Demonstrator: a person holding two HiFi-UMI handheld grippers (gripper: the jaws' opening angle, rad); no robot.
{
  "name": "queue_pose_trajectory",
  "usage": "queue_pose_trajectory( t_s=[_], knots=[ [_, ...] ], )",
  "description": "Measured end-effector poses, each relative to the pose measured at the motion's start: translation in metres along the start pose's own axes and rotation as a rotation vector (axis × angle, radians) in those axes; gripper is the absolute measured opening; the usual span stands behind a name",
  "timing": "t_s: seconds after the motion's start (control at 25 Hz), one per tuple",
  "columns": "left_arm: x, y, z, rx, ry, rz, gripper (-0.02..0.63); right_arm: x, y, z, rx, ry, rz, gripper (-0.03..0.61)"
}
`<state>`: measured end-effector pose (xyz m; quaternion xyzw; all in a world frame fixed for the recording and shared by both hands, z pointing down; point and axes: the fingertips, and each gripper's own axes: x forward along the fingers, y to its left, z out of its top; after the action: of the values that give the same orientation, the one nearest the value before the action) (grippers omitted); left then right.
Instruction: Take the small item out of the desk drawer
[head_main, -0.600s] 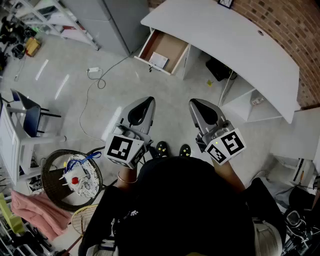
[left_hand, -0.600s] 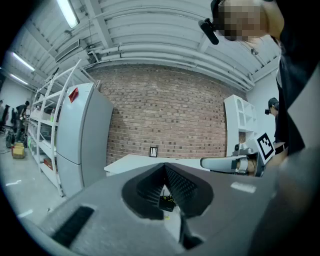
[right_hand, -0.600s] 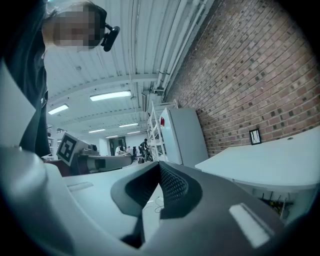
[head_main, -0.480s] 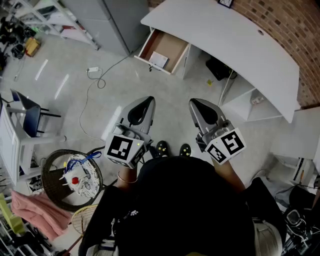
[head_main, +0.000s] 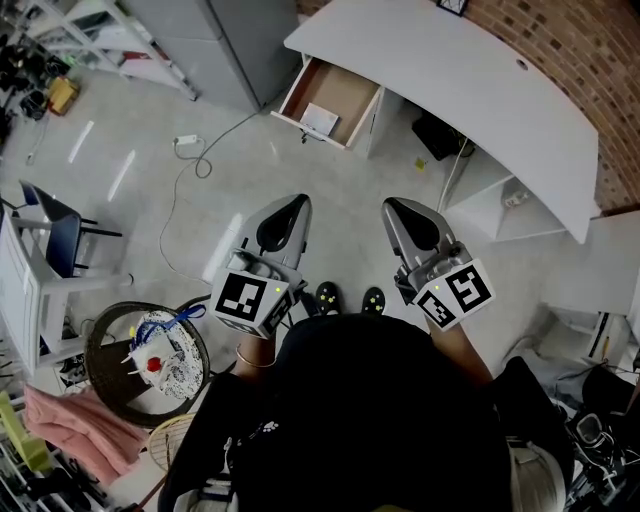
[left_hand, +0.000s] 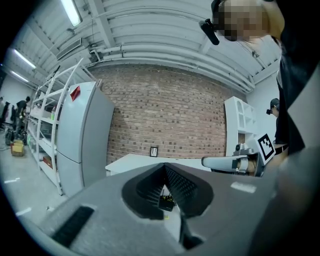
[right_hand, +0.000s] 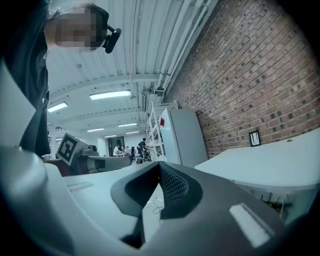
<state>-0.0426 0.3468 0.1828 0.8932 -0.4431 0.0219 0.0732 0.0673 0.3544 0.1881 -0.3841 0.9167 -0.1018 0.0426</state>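
Note:
In the head view a wooden desk drawer stands pulled open under the left end of a white desk. A small white item lies inside it near the front. My left gripper and right gripper hang side by side over the floor, well short of the drawer. Both are shut with nothing between the jaws. In the left gripper view my left gripper points at the desk and brick wall. In the right gripper view my right gripper has its jaws closed, with the desk at the right.
A white cable and plug trail across the grey floor left of the drawer. A blue chair and a round basket stand at the left. A grey cabinet stands beside the desk. White shelves sit under the desk's right part.

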Motion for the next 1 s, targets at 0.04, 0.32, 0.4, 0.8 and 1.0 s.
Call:
queue_pose_trajectory(
  t_s=[0.04,0.32,0.4,0.8,1.0],
  knots=[
    [-0.001,0.001,0.000,-0.001,0.000,-0.003,0.000,0.001,0.001,-0.001,-0.004,0.005,-0.003,0.009],
    [-0.005,0.017,-0.004,-0.016,0.003,-0.031,0.000,0.011,0.010,-0.008,-0.011,0.025,-0.034,0.009],
    [-0.003,0.021,-0.003,-0.012,-0.001,-0.044,0.000,0.014,0.008,-0.008,-0.006,0.020,-0.051,0.009],
    [-0.010,0.049,-0.006,-0.025,0.011,-0.069,0.000,0.037,0.013,-0.015,0.040,0.017,-0.104,0.009],
    [-0.024,0.066,-0.016,-0.050,0.014,-0.050,0.000,0.045,0.023,-0.022,0.037,0.030,-0.109,0.009]
  ],
)
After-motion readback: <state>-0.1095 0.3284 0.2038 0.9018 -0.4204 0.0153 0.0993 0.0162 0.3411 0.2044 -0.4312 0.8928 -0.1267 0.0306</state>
